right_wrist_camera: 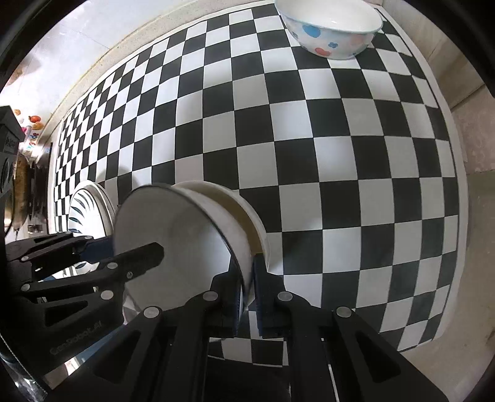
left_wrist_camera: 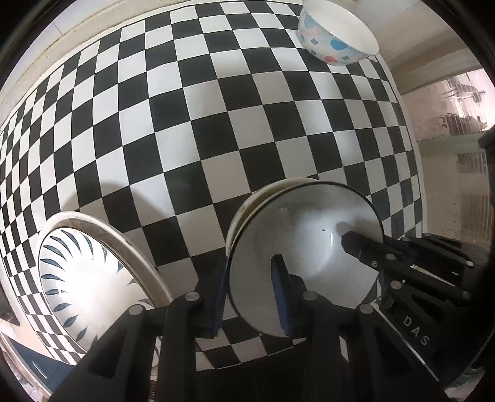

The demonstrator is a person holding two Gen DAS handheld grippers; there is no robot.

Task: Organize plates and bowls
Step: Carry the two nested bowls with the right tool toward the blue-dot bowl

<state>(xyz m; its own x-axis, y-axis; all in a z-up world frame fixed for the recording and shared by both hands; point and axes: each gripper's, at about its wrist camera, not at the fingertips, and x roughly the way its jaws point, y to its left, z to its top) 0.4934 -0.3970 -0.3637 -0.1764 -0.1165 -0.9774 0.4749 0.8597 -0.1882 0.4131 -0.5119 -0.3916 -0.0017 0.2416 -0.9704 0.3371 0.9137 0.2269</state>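
A home kitchen or dining corner, by the look of it: crockery stands on a black-and-white chequered tablecloth beside a pale wall. A bowl with blue and red spots sits at the far end. Small colourful fruit-shaped pieces, possibly magnets, cling to a surface at the blurred left edge, beside dark utensils that are hard to make out.

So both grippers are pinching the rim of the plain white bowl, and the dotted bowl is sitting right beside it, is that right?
Not quite. The left gripper and right gripper do each pinch the rim of the plain white bowl, but the dotted bowl is not beside it: the right wrist view shows it far off, at the opposite end of the checkered mat.
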